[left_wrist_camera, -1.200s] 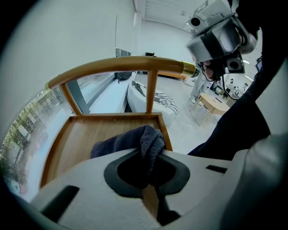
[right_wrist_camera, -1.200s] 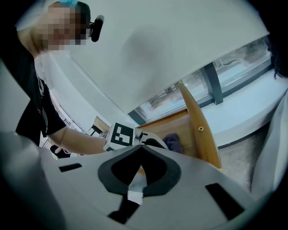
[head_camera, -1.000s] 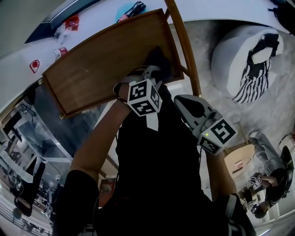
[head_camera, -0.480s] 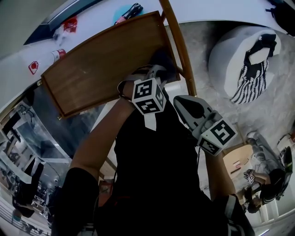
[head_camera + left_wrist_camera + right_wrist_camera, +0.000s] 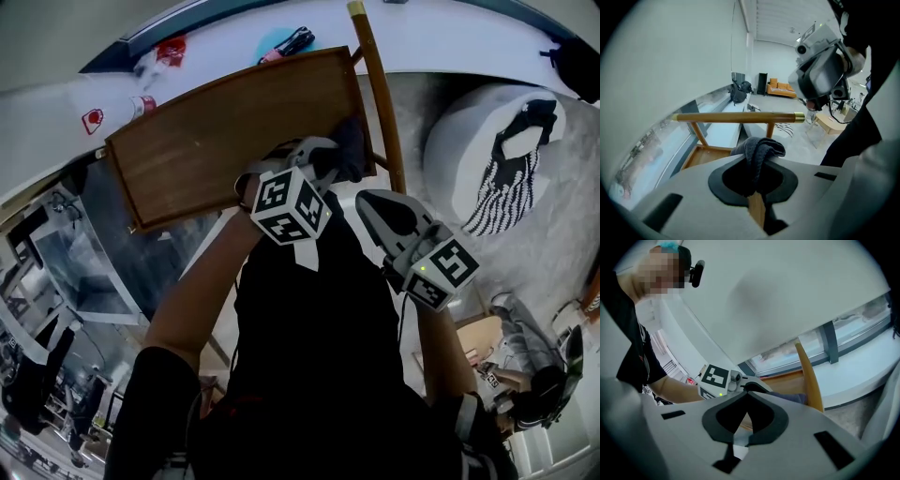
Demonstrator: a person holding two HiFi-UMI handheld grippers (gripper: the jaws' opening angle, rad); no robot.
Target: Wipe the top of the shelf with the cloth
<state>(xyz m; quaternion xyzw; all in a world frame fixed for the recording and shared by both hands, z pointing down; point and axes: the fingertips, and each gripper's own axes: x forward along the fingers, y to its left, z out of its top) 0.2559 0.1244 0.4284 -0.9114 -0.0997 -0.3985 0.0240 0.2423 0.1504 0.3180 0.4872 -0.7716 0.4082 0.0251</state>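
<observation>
Wiping looks to be the step in hand, with the work at the board's right-hand edge. The brown, flat, fine-grained wooden shelf top (image 5: pixel 216 131) fills the head view from 9 to 12 o'clock, matte and bare, with a thin paler edge. At its 3 o'clock edge the left tongs (image 5: pixel 755 164) are clenched on the dark grey, soft, towel-like cloth (image 5: pixel 761 147). The cloth bunches in a fold above the black pads and lies over the wood near the corner, so contact seems likely. Just beside it, toward 1 o'clock, runs the round, pale varnished wooden rail (image 5: pixel 375 103) with a brass-coloured cap. At 4 o'clock from the left tongs, the right tongs (image 5: pixel 746 397) hang off the shelf, closed with nothing between them. How much of the board is already wiped cannot be told. By my judgement the next pass calls for drawing the cloth flat toward 9 o'clock with even downward pressure, keeping clear of the rail.
</observation>
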